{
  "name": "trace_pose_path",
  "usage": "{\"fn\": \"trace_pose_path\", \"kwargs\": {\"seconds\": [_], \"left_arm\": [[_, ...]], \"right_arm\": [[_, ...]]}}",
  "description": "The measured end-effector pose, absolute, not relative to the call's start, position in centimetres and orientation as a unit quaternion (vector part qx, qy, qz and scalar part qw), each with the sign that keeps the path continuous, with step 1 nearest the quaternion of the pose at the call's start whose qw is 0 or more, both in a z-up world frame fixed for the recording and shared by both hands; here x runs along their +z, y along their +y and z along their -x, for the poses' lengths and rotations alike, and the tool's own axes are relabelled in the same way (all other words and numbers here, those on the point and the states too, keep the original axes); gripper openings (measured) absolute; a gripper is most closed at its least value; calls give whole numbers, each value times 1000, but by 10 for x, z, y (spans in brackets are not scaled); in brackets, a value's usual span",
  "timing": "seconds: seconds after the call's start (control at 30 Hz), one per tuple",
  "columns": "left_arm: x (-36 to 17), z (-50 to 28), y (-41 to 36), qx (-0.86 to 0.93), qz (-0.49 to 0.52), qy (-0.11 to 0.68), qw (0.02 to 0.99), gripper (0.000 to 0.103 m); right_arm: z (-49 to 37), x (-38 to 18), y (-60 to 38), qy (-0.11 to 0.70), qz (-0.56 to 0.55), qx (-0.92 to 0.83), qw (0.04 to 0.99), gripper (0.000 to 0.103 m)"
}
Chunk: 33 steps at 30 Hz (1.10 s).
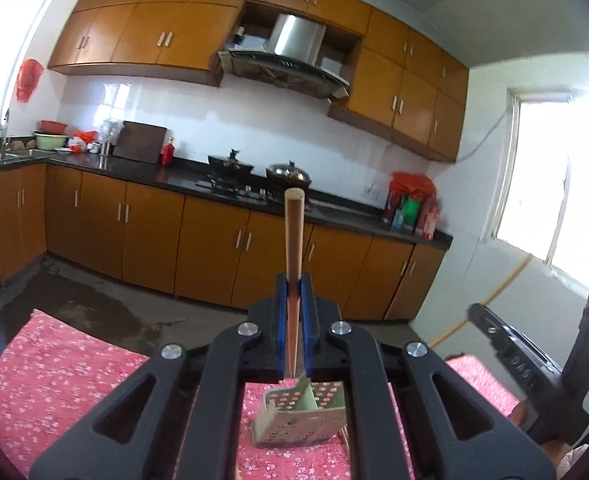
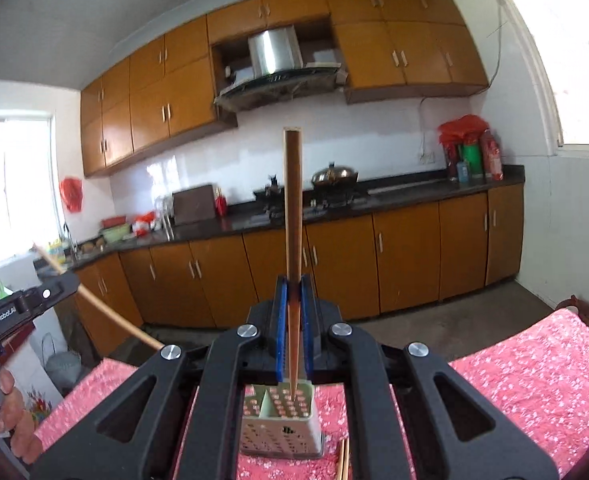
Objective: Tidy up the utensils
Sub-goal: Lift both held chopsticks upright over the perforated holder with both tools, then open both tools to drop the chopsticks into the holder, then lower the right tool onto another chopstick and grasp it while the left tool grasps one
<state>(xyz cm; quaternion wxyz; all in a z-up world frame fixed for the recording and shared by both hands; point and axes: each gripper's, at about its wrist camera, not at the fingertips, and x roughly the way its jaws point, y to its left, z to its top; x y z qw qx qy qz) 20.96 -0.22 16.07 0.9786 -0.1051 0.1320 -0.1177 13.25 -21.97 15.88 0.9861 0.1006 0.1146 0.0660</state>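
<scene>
My left gripper point(image 1: 293, 286) is shut on a wooden chopstick point(image 1: 293, 236) that stands upright between the blue pads, its tip above a pale green perforated utensil holder point(image 1: 300, 420) on the pink floral tablecloth point(image 1: 54, 380). My right gripper point(image 2: 293, 286) is shut on another wooden chopstick point(image 2: 293, 208), its lower tip over the same holder point(image 2: 280, 424). The right gripper shows at the right edge of the left wrist view point(image 1: 534, 364). The left gripper with its chopstick shows at the left of the right wrist view point(image 2: 26, 300).
More chopsticks point(image 2: 343, 460) lie on the cloth beside the holder. Beyond the table are a concrete floor point(image 1: 94, 300), orange cabinets point(image 1: 214, 248), a dark counter with a stove and pots point(image 1: 254, 176), and bright windows point(image 1: 566, 192).
</scene>
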Motion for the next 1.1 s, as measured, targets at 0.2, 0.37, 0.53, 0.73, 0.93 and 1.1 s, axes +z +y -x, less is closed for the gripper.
{"fn": "trace_pose_path", "kwargs": {"seconds": [0.2, 0.37, 0.53, 0.73, 0.93, 1.1], "left_arm": [[118, -234, -25, -123, 75, 174, 974, 8], [104, -243, -25, -120, 77, 190, 971, 13], [106, -236, -16, -119, 86, 185, 972, 29], [118, -206, 10, -105, 107, 167, 974, 41], [101, -173, 53, -49, 107, 181, 976, 49], [33, -169, 76, -4, 73, 267, 961, 49]], "right_arm": [[-153, 121, -210, 167, -95, 62, 979, 8], [-154, 113, -209, 180, -95, 66, 977, 9], [-149, 122, -210, 170, -95, 66, 979, 39], [-124, 139, -233, 146, -100, 47, 983, 44], [-106, 100, -274, 209, -109, -14, 972, 45], [-113, 12, -280, 351, -114, -4, 929, 32]]}}
